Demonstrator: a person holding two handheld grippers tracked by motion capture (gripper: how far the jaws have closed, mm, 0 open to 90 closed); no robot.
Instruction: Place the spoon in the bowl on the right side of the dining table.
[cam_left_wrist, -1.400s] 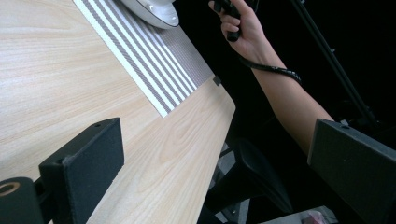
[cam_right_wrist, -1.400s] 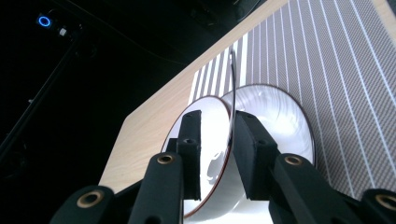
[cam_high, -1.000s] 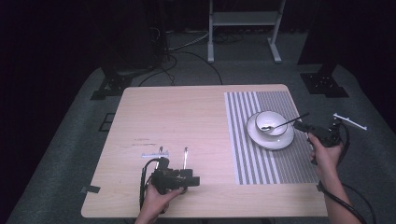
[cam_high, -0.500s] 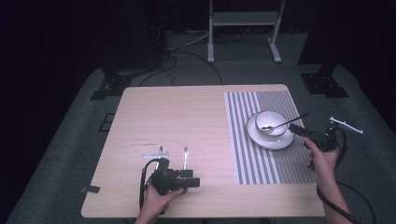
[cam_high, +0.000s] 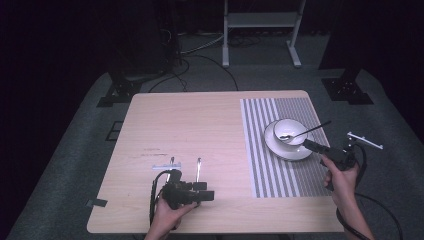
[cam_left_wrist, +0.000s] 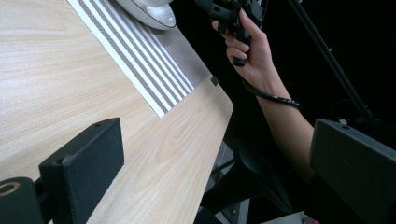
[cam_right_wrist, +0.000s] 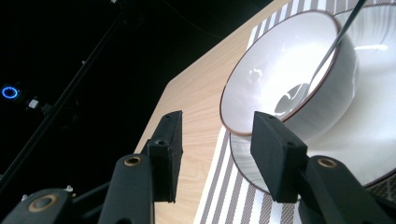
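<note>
Bowl (cam_high: 290, 131) with a spoon (cam_high: 305, 132) in it sits on a plate (cam_high: 290, 149) on the striped mat (cam_high: 280, 145). Right gripper (cam_high: 312, 147) hovers beside the plate, jaws apart and empty. Left gripper (cam_high: 186, 162) rests near the table's (cam_high: 200, 125) front edge, jaws wide, empty.

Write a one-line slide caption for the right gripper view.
Open right claw approaching a white bowl holding a spoon, set on a plate.

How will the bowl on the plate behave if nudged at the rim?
The bowl looks glazed, so it probably slides on the plate. The spoon overhanging its rim may swing or drop out. It looks ceramic: likely rigid and chippable.
</note>
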